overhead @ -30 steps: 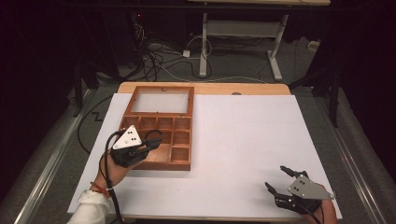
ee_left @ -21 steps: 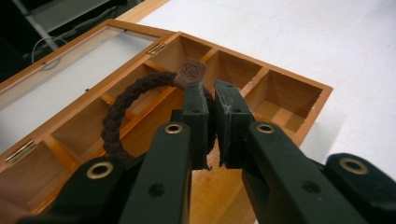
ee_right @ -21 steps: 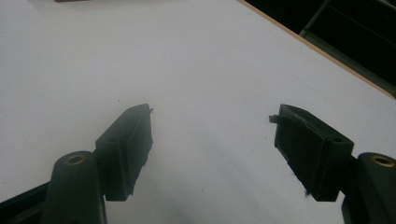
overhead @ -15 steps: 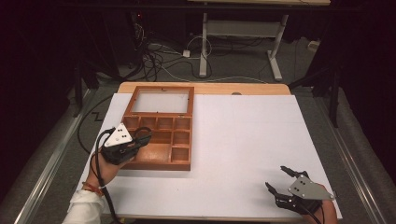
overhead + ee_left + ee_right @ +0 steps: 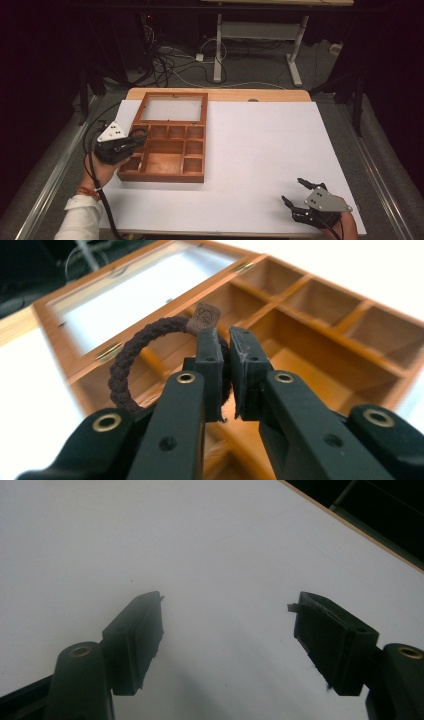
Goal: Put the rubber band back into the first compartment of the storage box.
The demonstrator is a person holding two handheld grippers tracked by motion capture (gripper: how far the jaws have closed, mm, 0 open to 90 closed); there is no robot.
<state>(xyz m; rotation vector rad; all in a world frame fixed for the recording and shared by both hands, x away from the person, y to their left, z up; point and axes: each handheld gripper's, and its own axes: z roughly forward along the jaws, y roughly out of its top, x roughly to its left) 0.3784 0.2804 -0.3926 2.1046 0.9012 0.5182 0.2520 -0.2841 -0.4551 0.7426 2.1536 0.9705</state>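
**Currently in hand: one braided hair tie, held at the near-left corner of the wooden box**

Item 1. My left gripper, at the left edge of the table. Jaws drawn narrow and pinched on the hair tie; one strand of it sits between the pads, with the rest of the loop standing out to the left of the jaws in the left gripper view. The grey three-cornered plate rides on top, and the cable trails back along my left hand and white sleeve.

Item 2. Hair tie, dark brown, braided, a closed ring with a small brown tag at the top. It hangs clear above the box, over the compartments at its left side; which compartment lies under it I cannot tell.

Item 3. Wooden box, compartmented, open. Its glass-paned lid lies folded back flat on the far side, joined by brass hinges. Small cells run along the far and right sides, with a larger cell in the middle.

Item 4. My right gripper, at the near right corner, well apart from the box. Jaws spread wide with nothing between them, above the bare white table cover.

Item 5. Wooden table edge, showing beyond the far side of the cover.
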